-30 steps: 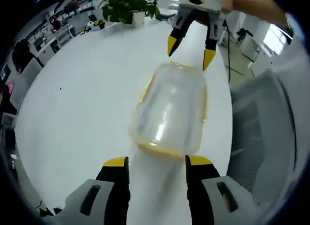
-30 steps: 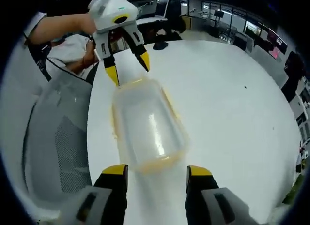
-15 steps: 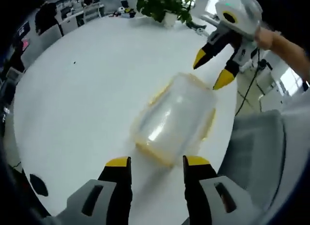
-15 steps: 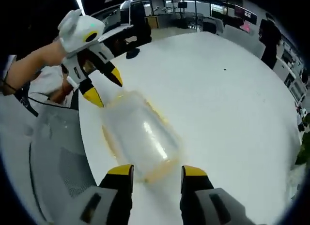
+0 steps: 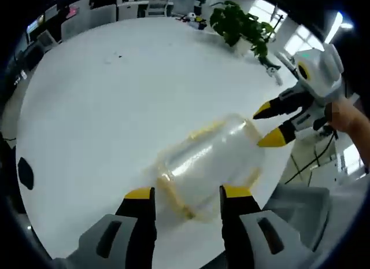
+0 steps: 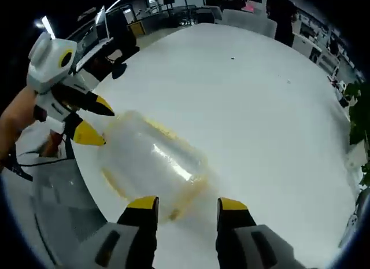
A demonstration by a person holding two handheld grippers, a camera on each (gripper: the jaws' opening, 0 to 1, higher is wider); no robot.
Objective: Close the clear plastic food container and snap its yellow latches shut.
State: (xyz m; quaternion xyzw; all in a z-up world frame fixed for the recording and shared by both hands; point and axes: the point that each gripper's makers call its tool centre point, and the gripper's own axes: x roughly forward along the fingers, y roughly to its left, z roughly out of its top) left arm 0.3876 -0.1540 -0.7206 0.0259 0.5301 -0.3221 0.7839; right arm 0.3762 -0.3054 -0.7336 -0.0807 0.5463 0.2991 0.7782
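Note:
A clear plastic food container [image 5: 211, 162] with yellow latches lies on the white round table [image 5: 104, 101], lid on top. My left gripper [image 5: 182, 194] is open just short of one short end of it. In the right gripper view the same container [image 6: 147, 162] runs up and to the left from my open right gripper [image 6: 182, 204], whose tips stand at the opposite short end. Each gripper also appears in the other's view: the right gripper [image 5: 272, 124] at the far end in the left gripper view, the left gripper [image 6: 87, 118] at the far end in the right gripper view. Neither is holding anything.
A potted plant [image 5: 243, 26] stands at the table's far edge. A grey mesh chair [image 6: 58, 223] sits beside the table, close to the container. A hand [image 5: 347, 115] holds the right gripper. Office desks and chairs [image 6: 248, 14] lie beyond the table.
Both views have swung round, so the container now lies slanted across them instead of straight ahead. The container itself looks unmoved, and both grippers stay open at its two ends.

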